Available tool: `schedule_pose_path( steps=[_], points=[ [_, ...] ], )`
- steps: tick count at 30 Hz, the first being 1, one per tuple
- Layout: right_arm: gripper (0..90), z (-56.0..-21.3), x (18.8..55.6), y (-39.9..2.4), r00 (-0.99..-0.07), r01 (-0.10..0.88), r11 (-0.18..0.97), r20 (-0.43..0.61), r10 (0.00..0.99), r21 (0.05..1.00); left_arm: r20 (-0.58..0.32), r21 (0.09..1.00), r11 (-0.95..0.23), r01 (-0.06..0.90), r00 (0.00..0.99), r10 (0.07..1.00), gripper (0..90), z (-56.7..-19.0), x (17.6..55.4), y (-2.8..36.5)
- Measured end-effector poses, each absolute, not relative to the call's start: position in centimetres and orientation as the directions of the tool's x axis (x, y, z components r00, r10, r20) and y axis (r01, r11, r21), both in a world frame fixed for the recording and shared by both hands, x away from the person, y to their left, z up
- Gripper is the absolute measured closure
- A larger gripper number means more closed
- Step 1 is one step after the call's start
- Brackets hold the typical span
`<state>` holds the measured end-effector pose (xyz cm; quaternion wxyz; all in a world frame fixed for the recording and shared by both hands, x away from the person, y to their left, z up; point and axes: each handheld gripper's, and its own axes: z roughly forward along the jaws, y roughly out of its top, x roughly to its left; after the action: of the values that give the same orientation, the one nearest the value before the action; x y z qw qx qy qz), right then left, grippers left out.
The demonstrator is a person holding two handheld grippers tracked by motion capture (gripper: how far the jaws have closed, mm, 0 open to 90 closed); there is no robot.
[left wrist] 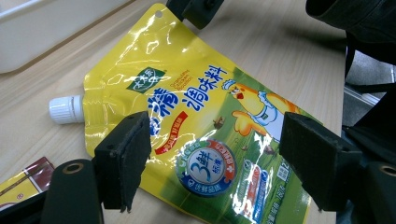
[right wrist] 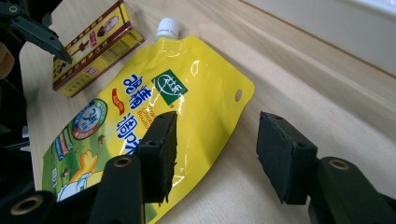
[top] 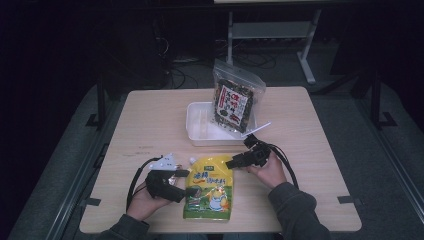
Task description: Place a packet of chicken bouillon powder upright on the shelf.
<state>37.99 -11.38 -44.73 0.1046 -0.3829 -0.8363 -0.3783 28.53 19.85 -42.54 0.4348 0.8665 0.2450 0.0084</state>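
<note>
Right gripper view: the right gripper [right wrist: 217, 156] has its fingers [right wrist: 161, 149] apart, gripping nothing; one pad rides over the pouch's edge near its punched corner, the other over bare bench [right wrist: 299, 79]; whether the pad touches the film I cannot tell. In the left gripper view the left gripper [left wrist: 212, 163] also stands wide, its fingers [left wrist: 126, 158] either side of the pouch's printed middle, pressing on nothing. The pouch [top: 209, 194] lies flat at the bench's near edge between the two hands, its white cap [left wrist: 65, 109] pointing toward the left hand's side. A small red-and-yellow box [right wrist: 93, 46] lies just beside the cap end.

Risks, as I judge them: the film is glossy and the pouch lies flat, so fingers closing on its edge may skid off or pinch only a fold; a one-corner lift would let the full body sag and swing; a pad driven down could jam against the bench; the left fingers could nudge the box.

The white tray [top: 197, 131] stands further back, mid-bench; a clear bag [top: 236, 98] of dark snack stands tilted in its right end, leaning on the rim; the rest of the tray looks bare.
</note>
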Motion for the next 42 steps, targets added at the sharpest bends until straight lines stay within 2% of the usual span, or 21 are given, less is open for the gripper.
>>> schedule_pose_path(
  steps=[5,13,16,24,31,42],
  points=[
    [49.6,-45.2,38.0,-11.0,-0.680,0.726,0.424,0.475,0.559,0.541,-0.199,0.757,-0.502,0.417,0.880,0.431,24.6,-42.5,28.5,19.8],
    [58.9,-46.0,38.2,-10.4,-0.658,0.750,0.430,0.494,0.569,0.503,-0.199,0.755,-0.505,0.418,0.880,0.431,24.6,-42.6,28.5,19.8],
    [64.7,-46.2,38.3,-10.4,-0.648,0.759,0.425,0.505,0.570,0.493,-0.198,0.757,-0.504,0.417,0.880,0.431,24.6,-42.5,28.5,19.8],
    [88.0,-46.1,38.4,-10.7,-0.637,0.770,0.412,0.551,0.539,0.487,-0.202,0.753,-0.504,0.424,0.877,0.436,24.6,-42.6,28.5,19.9],
    [89.5,-45.2,37.6,-11.5,-0.641,0.766,0.396,0.565,0.519,0.506,-0.213,0.742,-0.512,0.434,0.876,0.434,24.2,-43.0,28.5,19.7],
    [89.5,-42.3,35.5,-13.4,-0.679,0.728,0.345,0.559,0.475,0.592,-0.220,0.722,-0.515,0.461,0.860,0.461,19.5,-43.7,28.7,19.4]
  ],
)
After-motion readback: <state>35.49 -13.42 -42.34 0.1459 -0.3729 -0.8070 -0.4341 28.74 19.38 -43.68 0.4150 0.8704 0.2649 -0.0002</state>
